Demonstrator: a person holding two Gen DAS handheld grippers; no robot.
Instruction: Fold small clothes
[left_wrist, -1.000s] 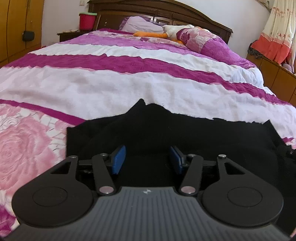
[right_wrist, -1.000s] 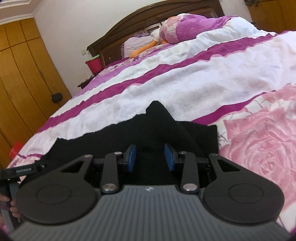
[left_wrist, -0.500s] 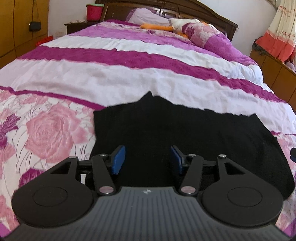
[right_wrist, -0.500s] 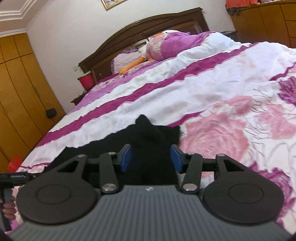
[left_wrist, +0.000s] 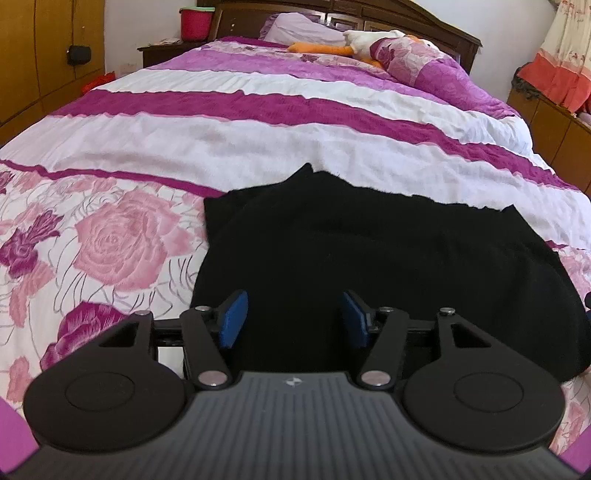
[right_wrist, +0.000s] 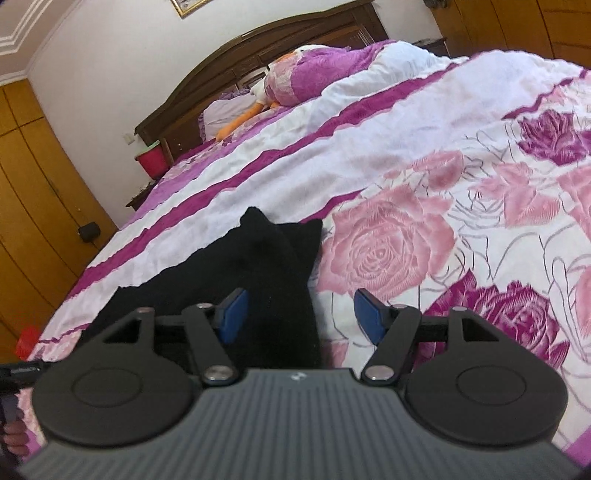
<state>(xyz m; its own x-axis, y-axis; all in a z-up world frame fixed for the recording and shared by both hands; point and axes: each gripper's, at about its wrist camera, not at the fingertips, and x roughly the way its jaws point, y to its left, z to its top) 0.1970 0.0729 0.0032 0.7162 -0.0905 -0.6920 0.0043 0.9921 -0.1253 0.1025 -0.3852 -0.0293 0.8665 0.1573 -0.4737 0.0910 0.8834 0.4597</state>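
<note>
Black cloth (left_wrist: 369, 254) is spread flat on the floral bedspread (left_wrist: 110, 240) near the foot of the bed. The left gripper (left_wrist: 291, 317) is held over it, jaws parted and widening, no fabric pinched between the blue pads (left_wrist: 231, 319). The right gripper (right_wrist: 301, 319) is seen above the cloth's right edge, jaws opening too; whether the pads brush the fabric cannot be told. A stuffed toy (left_wrist: 332, 46) lies by the pillows.

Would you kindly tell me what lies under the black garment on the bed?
The black garment lies flat on the bedspread, across its rose print and a white stripe. The spread shows all around it. Whatever is beneath the cloth itself is covered and cannot be seen.
</note>
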